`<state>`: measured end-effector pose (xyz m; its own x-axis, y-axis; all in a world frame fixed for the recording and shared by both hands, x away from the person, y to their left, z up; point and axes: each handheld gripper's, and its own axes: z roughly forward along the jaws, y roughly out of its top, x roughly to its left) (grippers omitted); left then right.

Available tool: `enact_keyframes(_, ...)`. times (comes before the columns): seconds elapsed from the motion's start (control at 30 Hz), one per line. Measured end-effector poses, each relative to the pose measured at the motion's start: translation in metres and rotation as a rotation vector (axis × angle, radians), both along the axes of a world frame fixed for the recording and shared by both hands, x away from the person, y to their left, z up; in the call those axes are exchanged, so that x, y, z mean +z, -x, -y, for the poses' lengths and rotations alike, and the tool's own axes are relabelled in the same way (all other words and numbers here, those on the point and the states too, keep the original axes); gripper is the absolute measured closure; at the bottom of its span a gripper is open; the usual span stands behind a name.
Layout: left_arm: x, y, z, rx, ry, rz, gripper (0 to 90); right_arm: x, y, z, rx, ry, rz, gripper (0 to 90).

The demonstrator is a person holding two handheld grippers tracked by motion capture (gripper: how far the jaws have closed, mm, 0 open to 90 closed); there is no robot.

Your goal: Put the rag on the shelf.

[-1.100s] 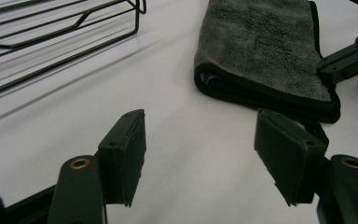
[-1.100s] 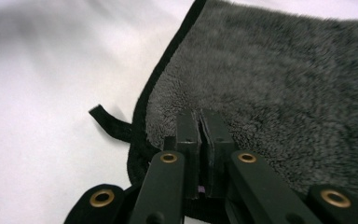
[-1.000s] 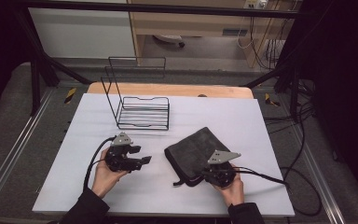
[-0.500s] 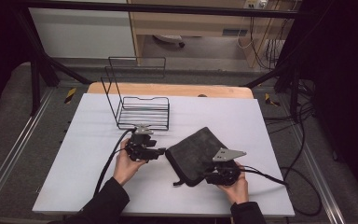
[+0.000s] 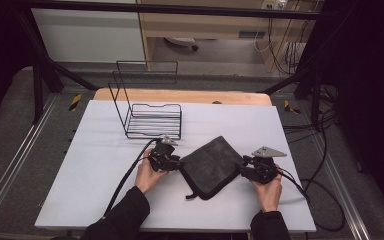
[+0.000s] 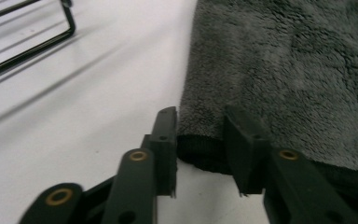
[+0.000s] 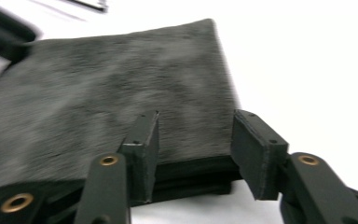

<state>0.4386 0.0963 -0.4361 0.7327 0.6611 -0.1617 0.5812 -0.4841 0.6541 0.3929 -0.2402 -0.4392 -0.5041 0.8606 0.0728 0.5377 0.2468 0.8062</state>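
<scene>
A folded dark grey fleece cloth (image 5: 212, 165) lies on the white table, turned like a diamond. My left gripper (image 5: 179, 164) is at the cloth's left corner. In the left gripper view its jaws (image 6: 200, 137) stand open with the hemmed corner of the cloth (image 6: 279, 70) between them. My right gripper (image 5: 243, 170) is at the cloth's right corner. In the right gripper view it (image 7: 193, 147) is open too, straddling the stacked edge of the cloth (image 7: 107, 98). Neither pair of jaws is pressing the fabric.
A black wire rack (image 5: 150, 117) stands on the table behind my left gripper, and its base wire (image 6: 28, 49) shows at the upper left of the left gripper view. Cables trail from both grippers toward the front and right. The white tabletop (image 5: 90, 170) spreads to the left.
My left gripper moved right to the cloth's left corner. My right gripper shifted right, to the cloth's right corner. The cloth now lies flatter and more spread out.
</scene>
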Motion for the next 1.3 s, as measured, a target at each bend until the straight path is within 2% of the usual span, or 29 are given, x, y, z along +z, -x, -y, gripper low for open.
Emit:
enact_keyframes(0.07, 0.000, 0.001, 0.001, -0.001, -0.003, -0.002, 67.2, -0.002, -0.007, 0.004, -0.045, 0.003, -0.014, 55.3)
enact_keyframes(0.13, 0.000, 0.001, 0.000, -0.009, -0.002, -0.010, 69.2, -0.006, -0.013, 0.007, -0.067, 0.007, -0.051, 56.3)
enact_keyframes(0.27, 0.001, 0.001, 0.001, -0.008, 0.000, -0.026, 74.7, -0.012, -0.015, 0.009, -0.043, -0.018, -0.096, 59.2)
enact_keyframes(0.33, 0.002, 0.001, 0.000, -0.006, -0.001, -0.037, 77.3, -0.012, -0.015, 0.009, -0.032, -0.022, -0.102, 60.8)
enact_keyframes(0.4, 0.003, 0.001, -0.001, -0.008, 0.005, -0.048, 79.5, -0.012, -0.015, 0.009, -0.018, -0.034, -0.133, 61.8)
enact_keyframes(0.6, 0.010, 0.002, -0.010, -0.005, 0.021, -0.079, 82.6, -0.016, -0.016, 0.010, -0.006, -0.109, -0.193, 67.8)
enact_keyframes(0.7, 0.013, 0.005, -0.012, -0.012, 0.022, -0.073, 82.8, -0.015, -0.016, 0.010, 0.010, -0.114, -0.198, 72.4)
enact_keyframes(0.73, 0.015, 0.008, -0.014, -0.014, 0.019, -0.068, 82.9, -0.014, -0.016, 0.009, 0.028, -0.122, -0.192, 77.3)
enact_keyframes(0.93, 0.020, 0.024, -0.024, -0.016, 0.006, -0.042, 82.9, -0.008, -0.015, -0.006, 0.061, -0.086, -0.160, 80.2)
enact_keyframes(1.07, 0.017, 0.042, -0.049, 0.003, 0.042, -0.065, 82.8, -0.008, -0.017, -0.021, 0.115, -0.084, -0.167, 80.1)
enact_keyframes(1.1, 0.017, 0.042, -0.049, 0.003, 0.042, -0.065, 82.8, -0.007, -0.018, -0.024, 0.127, -0.087, -0.169, 80.1)
enact_keyframes(1.13, 0.015, 0.051, -0.057, 0.005, 0.050, -0.064, 82.7, -0.008, -0.019, -0.028, 0.138, -0.085, -0.166, 80.0)
enact_keyframes(1.2, 0.012, 0.060, -0.064, 0.006, 0.058, -0.060, 82.5, -0.007, -0.021, -0.037, 0.155, -0.074, -0.159, 80.1)
enact_keyframes(1.23, 0.012, 0.060, -0.064, 0.006, 0.058, -0.060, 82.5, -0.006, -0.021, -0.041, 0.162, -0.071, -0.156, 80.1)
enact_keyframes(1.3, 0.010, 0.072, -0.073, 0.012, 0.073, -0.062, 82.5, -0.006, -0.023, -0.048, 0.179, -0.059, -0.144, 80.1)
